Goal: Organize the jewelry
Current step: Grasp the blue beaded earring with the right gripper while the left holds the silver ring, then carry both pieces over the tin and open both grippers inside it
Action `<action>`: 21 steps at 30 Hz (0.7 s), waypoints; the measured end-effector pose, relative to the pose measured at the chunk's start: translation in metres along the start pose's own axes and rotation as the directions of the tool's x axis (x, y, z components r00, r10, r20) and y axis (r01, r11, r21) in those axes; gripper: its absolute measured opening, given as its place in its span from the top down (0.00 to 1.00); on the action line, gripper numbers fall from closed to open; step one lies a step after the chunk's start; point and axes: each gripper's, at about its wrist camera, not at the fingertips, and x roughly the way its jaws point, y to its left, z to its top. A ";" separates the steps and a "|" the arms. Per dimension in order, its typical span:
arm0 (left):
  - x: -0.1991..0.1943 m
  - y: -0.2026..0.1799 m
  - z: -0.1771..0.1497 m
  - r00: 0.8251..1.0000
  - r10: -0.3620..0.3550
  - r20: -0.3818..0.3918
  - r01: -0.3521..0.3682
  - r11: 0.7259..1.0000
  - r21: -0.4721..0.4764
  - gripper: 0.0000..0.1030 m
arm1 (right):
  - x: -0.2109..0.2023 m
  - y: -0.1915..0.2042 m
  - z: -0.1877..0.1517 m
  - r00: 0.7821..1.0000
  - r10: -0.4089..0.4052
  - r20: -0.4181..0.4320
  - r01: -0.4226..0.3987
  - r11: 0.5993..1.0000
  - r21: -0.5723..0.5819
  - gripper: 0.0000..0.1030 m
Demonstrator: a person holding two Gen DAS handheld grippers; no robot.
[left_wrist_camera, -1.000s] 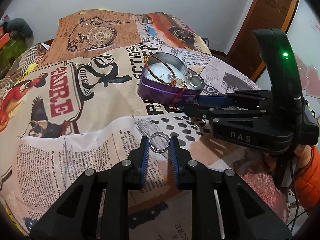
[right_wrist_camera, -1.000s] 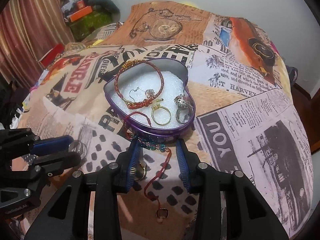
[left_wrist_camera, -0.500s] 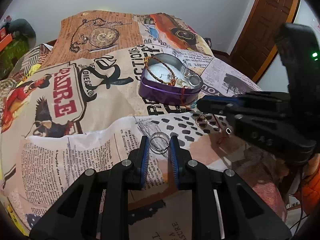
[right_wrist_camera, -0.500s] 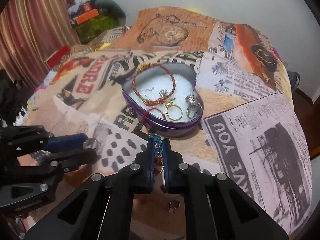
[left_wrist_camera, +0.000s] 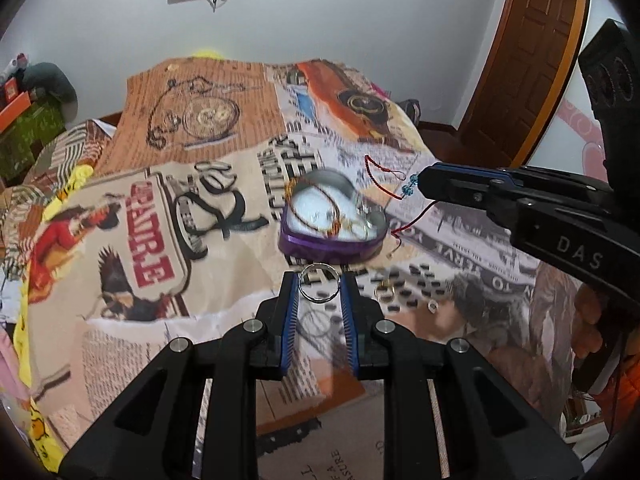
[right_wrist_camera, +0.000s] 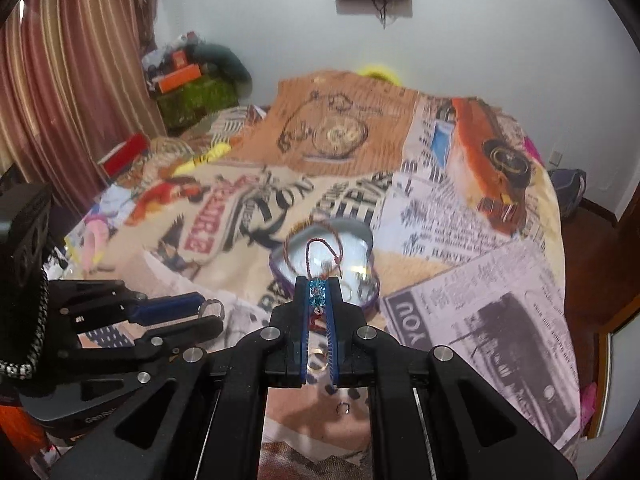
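A purple heart-shaped tin (left_wrist_camera: 306, 246) with a white lining sits on the printed bedspread and holds a red-gold bracelet and rings; it also shows in the right wrist view (right_wrist_camera: 370, 298). My left gripper (left_wrist_camera: 319, 285) is shut on a silver ring (left_wrist_camera: 320, 288), lifted just in front of the tin. My right gripper (right_wrist_camera: 318, 294) is shut on a red cord bracelet with blue beads (right_wrist_camera: 317, 296), held above the tin; its red cord (left_wrist_camera: 376, 178) dangles in the left wrist view.
A gold ring (right_wrist_camera: 318, 360) and a small clasp piece (right_wrist_camera: 344, 408) lie on the bedspread (left_wrist_camera: 168, 184) in front of the tin. A striped curtain (right_wrist_camera: 68, 80) and cluttered boxes (right_wrist_camera: 188, 80) stand left. A wooden door (left_wrist_camera: 532, 60) is at the right.
Both grippers have lifted off the bedspread. The right one, shut on the beaded cord, raised it above the tin. The left one rose with the silver ring toward the tin.
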 end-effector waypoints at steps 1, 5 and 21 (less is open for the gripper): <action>-0.001 0.000 0.003 1.000 0.001 0.007 -0.001 1.000 0.000 0.80 | -0.002 0.000 0.002 1.000 0.001 0.009 -0.001 1.000 0.002 0.93; -0.003 0.002 0.017 0.999 0.006 0.032 -0.006 1.000 0.001 0.80 | -0.007 0.000 0.012 0.999 -0.008 0.047 0.007 1.000 0.006 0.93; 0.012 0.011 0.060 0.997 0.009 0.079 -0.009 1.000 0.002 0.80 | -0.009 -0.006 0.040 0.993 -0.017 0.114 0.015 1.000 0.013 0.93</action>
